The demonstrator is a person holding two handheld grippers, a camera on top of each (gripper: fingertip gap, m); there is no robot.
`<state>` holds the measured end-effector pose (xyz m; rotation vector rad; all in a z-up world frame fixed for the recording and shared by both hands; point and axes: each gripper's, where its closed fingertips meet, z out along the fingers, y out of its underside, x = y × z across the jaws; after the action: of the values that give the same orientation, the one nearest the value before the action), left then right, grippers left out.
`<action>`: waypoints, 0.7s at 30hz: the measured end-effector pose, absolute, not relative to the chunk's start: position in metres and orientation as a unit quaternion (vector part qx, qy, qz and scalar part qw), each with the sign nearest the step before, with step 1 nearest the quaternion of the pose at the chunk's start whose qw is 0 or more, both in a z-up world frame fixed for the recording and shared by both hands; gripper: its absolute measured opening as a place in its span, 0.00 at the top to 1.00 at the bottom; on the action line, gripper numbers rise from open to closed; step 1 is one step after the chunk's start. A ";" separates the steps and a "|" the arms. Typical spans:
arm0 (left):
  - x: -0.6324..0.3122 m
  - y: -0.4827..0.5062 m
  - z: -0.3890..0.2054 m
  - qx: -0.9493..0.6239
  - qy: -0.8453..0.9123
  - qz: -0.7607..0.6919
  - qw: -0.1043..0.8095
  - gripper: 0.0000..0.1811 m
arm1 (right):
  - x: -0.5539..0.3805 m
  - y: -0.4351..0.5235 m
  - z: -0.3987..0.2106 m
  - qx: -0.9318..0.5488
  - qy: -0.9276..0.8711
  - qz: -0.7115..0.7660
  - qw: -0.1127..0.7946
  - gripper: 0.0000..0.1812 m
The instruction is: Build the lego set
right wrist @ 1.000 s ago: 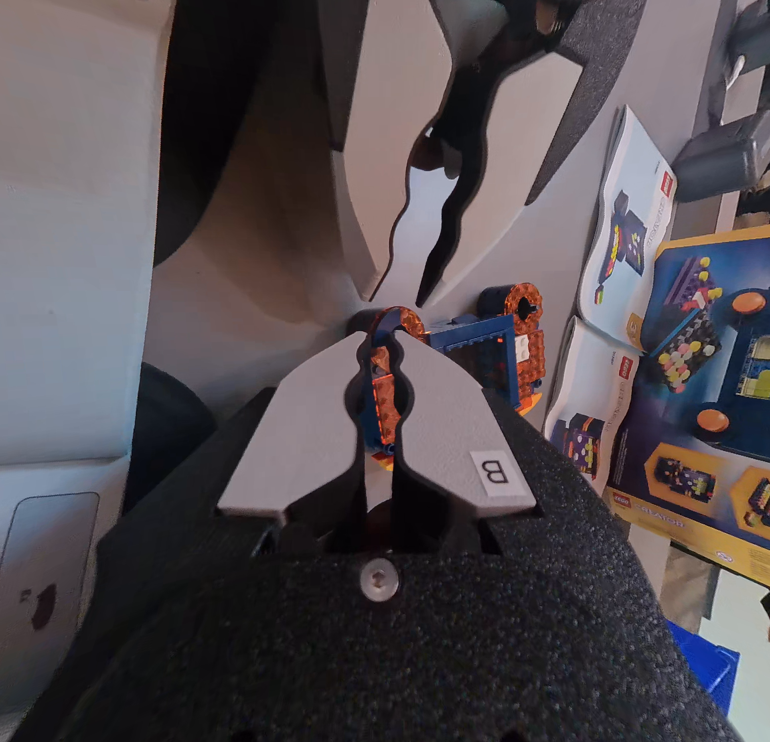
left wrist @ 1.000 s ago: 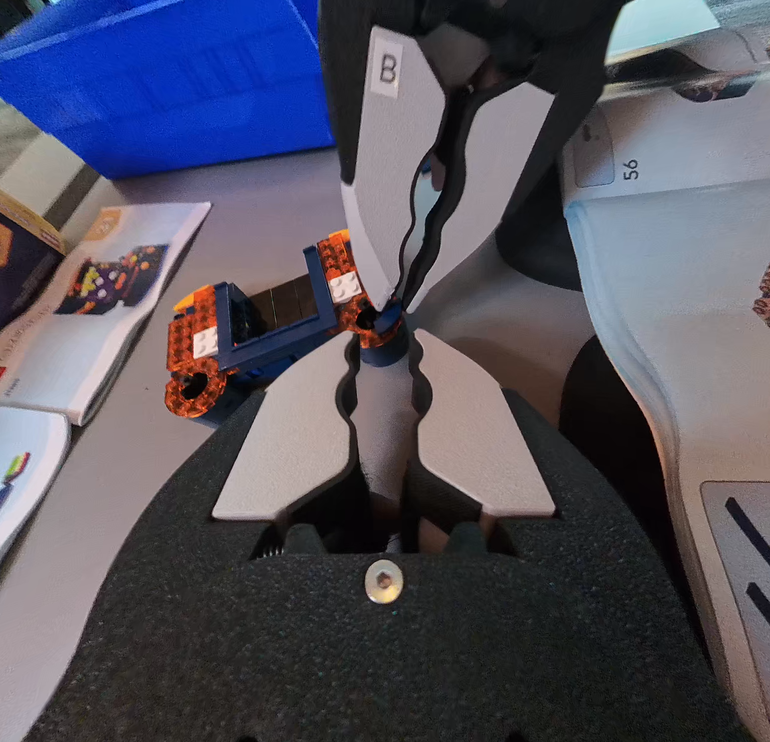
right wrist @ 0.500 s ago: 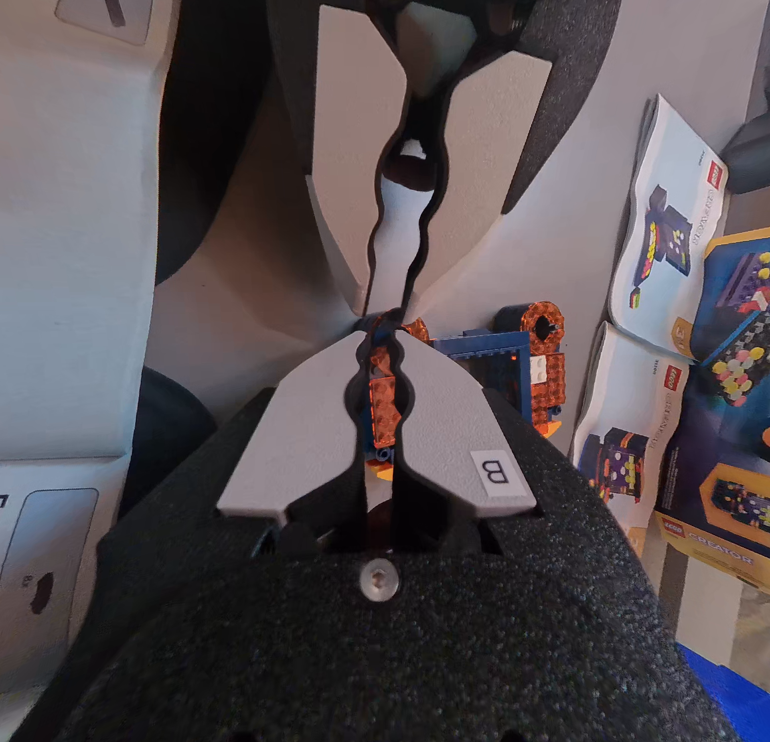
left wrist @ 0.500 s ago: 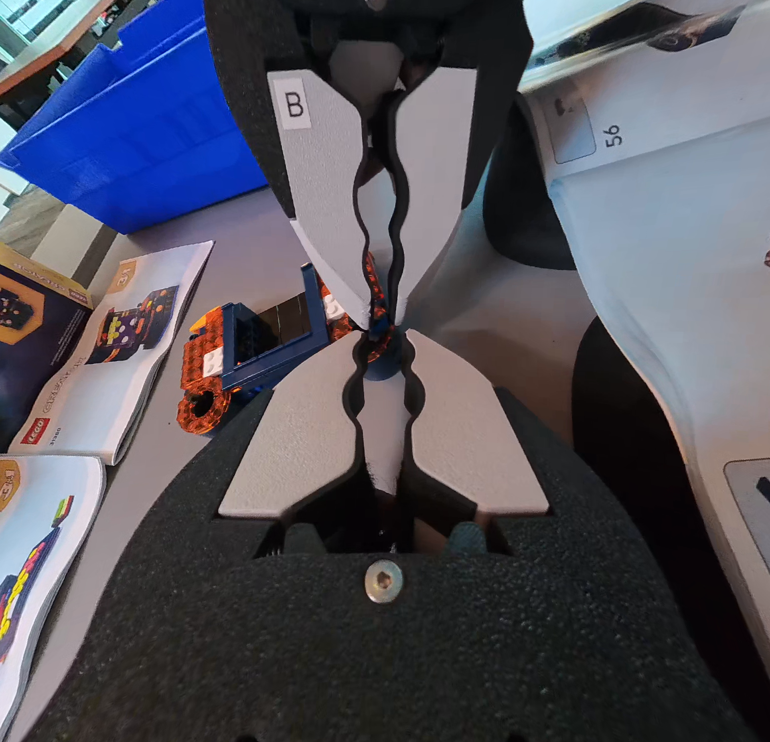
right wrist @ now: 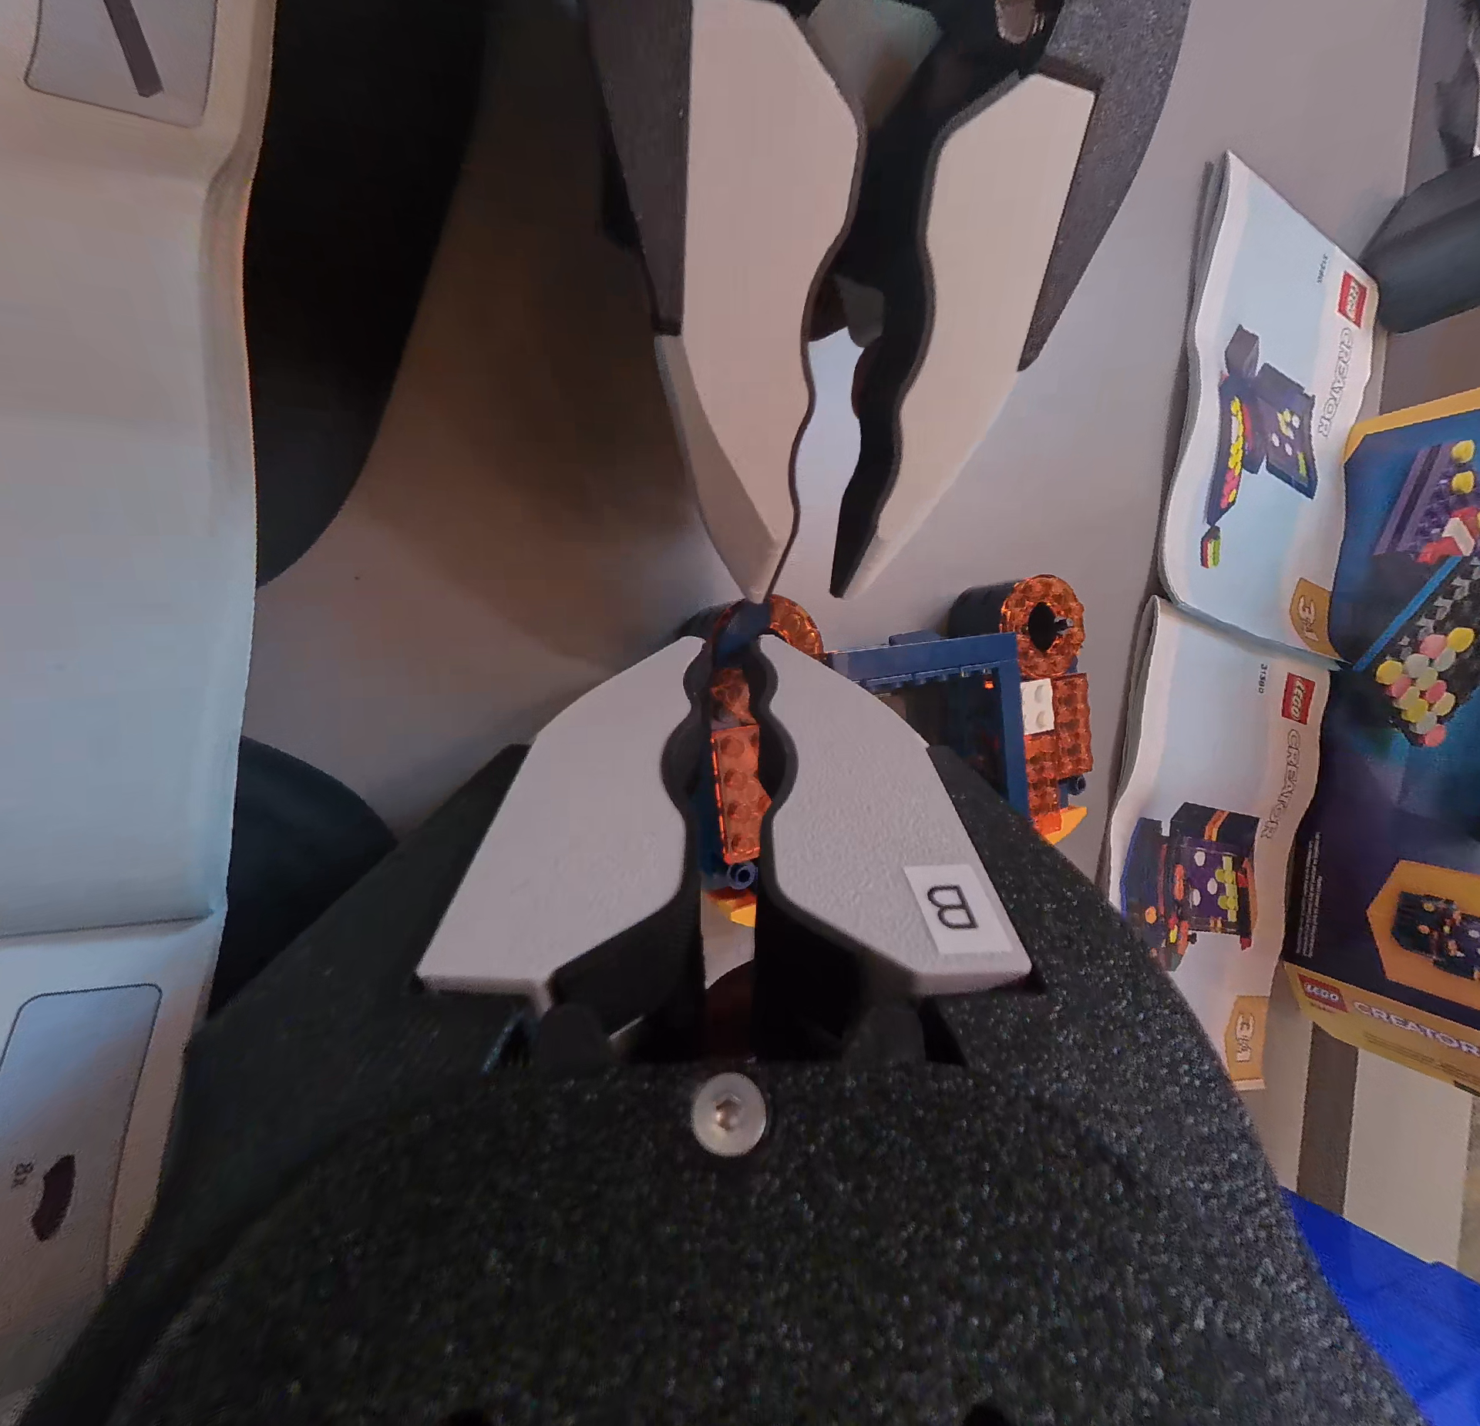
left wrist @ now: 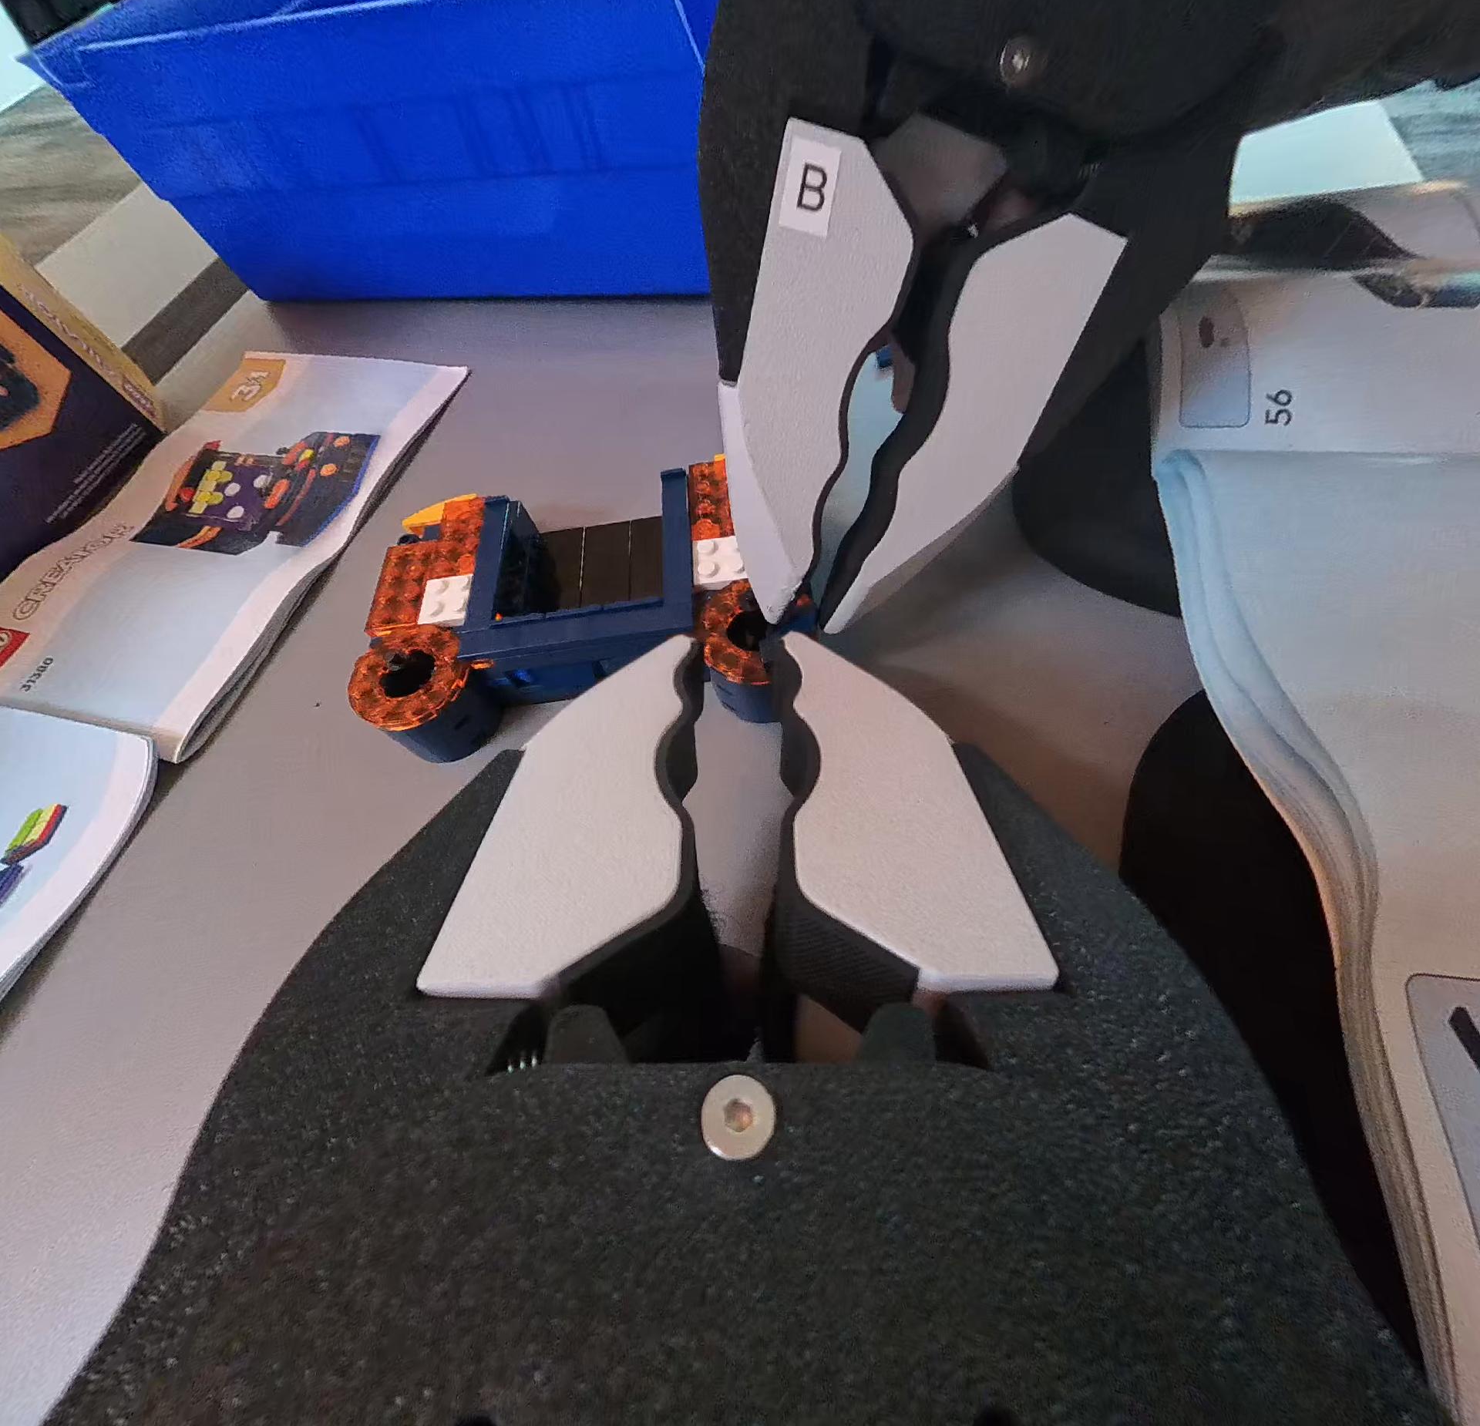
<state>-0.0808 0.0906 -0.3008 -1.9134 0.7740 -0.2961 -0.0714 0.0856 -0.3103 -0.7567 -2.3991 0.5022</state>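
Observation:
The lego model [left wrist: 561, 579], orange and dark blue with black tiles in the middle, lies on the grey table. It also shows in the right wrist view [right wrist: 1049, 715]. My right gripper [right wrist: 733, 659] is shut on the model's orange end block and reaches down to it from above in the left wrist view [left wrist: 801, 623]. My left gripper [left wrist: 741, 651] is a little open and empty, its tips just in front of the orange ring at that same end. In the right wrist view it [right wrist: 801, 587] points down at the ring from the top.
A blue bin [left wrist: 384, 130] stands at the back. Instruction booklets [left wrist: 200, 523] and the set's box [right wrist: 1425, 667] lie beside the model. A thick open instruction book [left wrist: 1321, 587] lies on the other side, close to both grippers. My two grippers' fingertips are within a few centimetres of each other.
My left gripper's fingers have parted slightly at the orange ring. My right gripper has tilted but stays shut on the model's end. The model has stayed on the table.

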 end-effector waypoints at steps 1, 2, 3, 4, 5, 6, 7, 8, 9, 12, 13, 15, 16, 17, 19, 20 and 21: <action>-0.081 0.091 -0.302 -0.795 0.321 -0.118 0.502 0.91 | -0.072 0.086 -0.310 -0.285 -0.895 0.189 0.287 0.96; -0.081 0.091 -0.303 -0.797 0.321 -0.116 0.499 0.91 | -0.072 0.086 -0.309 -0.286 -0.894 0.190 0.289 0.95; -0.082 0.092 -0.304 -0.799 0.319 -0.114 0.497 0.91 | -0.073 0.086 -0.308 -0.288 -0.892 0.191 0.291 0.95; -0.082 0.092 -0.305 -0.801 0.318 -0.113 0.494 0.91 | -0.073 0.086 -0.308 -0.289 -0.892 0.192 0.292 0.95; -0.082 0.092 -0.305 -0.802 0.318 -0.114 0.492 0.91 | -0.073 0.086 -0.308 -0.290 -0.891 0.193 0.292 0.95; -0.082 0.092 -0.305 -0.803 0.316 -0.114 0.493 0.92 | -0.073 0.086 -0.308 -0.290 -0.890 0.194 0.292 0.95; -0.083 0.092 -0.305 -0.803 0.315 -0.115 0.493 0.92 | -0.073 0.085 -0.309 -0.290 -0.891 0.194 0.291 0.95; -0.082 0.091 -0.305 -0.802 0.316 -0.117 0.493 0.92 | -0.073 0.085 -0.309 -0.290 -0.891 0.195 0.290 0.96; -0.082 0.091 -0.304 -0.802 0.315 -0.119 0.494 0.92 | -0.073 0.085 -0.309 -0.291 -0.890 0.196 0.290 0.95; -0.083 0.090 -0.303 -0.801 0.312 -0.125 0.495 0.92 | -0.073 0.083 -0.309 -0.291 -0.889 0.199 0.291 0.96; -0.083 0.090 -0.303 -0.801 0.313 -0.127 0.494 0.92 | -0.073 0.083 -0.309 -0.290 -0.889 0.201 0.292 0.96; -0.081 0.088 -0.305 -0.801 0.321 -0.129 0.489 0.92 | -0.073 0.082 -0.308 -0.287 -0.890 0.203 0.291 0.97; -0.080 0.087 -0.306 -0.801 0.326 -0.128 0.485 0.92 | -0.073 0.082 -0.309 -0.287 -0.890 0.203 0.292 0.97; -0.080 0.087 -0.308 -0.802 0.330 -0.125 0.482 0.92 | -0.073 0.082 -0.309 -0.287 -0.889 0.203 0.292 0.96; -0.079 0.086 -0.310 -0.803 0.336 -0.121 0.477 0.92 | -0.073 0.081 -0.309 -0.283 -0.890 0.202 0.294 0.96; -0.079 0.086 -0.310 -0.803 0.336 -0.119 0.478 0.92 | -0.073 0.081 -0.309 -0.281 -0.891 0.201 0.296 0.97; -0.080 0.087 -0.309 -0.803 0.331 -0.120 0.481 0.93 | -0.073 0.081 -0.309 -0.280 -0.891 0.200 0.296 0.97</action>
<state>-0.0802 0.0870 -0.3086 -1.9578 0.8065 -0.2921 -0.0730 0.0815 -0.3088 -0.7451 -2.3690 0.5320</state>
